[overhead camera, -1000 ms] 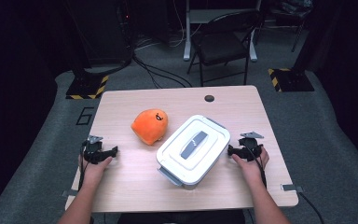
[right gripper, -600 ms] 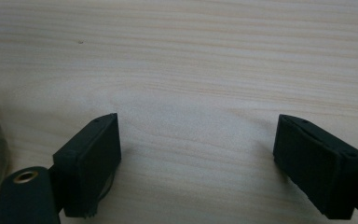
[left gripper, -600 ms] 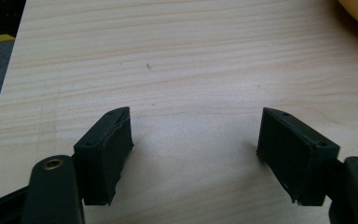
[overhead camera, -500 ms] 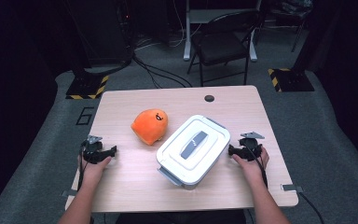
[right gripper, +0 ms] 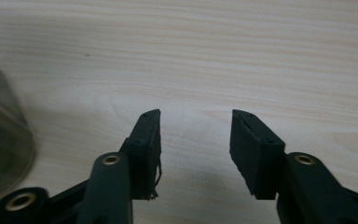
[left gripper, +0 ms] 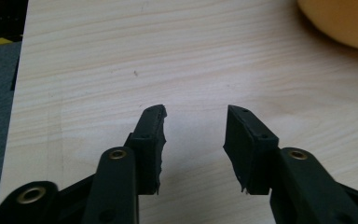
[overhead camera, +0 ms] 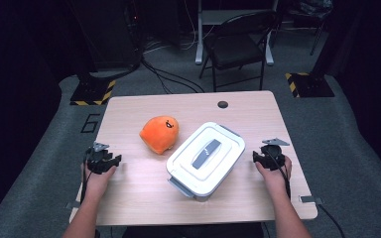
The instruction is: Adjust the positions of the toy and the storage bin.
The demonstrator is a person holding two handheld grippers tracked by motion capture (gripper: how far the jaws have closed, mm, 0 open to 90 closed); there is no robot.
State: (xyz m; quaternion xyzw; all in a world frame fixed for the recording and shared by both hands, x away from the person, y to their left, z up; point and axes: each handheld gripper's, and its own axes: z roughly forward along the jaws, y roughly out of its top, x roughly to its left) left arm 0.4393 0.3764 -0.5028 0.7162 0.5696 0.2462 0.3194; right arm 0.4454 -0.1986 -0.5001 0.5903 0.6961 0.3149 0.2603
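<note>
Lidded box (overhead camera: 206, 159) sits mid-table, orange plush (overhead camera: 159, 134) just beside it. Left gripper (left gripper: 194, 122) and right gripper (right gripper: 196, 127) rest on bare wood, jaws just closing partway, pinching nothing. Advice: reopen wide before approaching the box (its latches look stiff).

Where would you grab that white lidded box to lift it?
Probably by the grey side latches of the white lidded box, one from each end: its near-left latch juts out, while the flat lid is too broad for the tongs.
</note>
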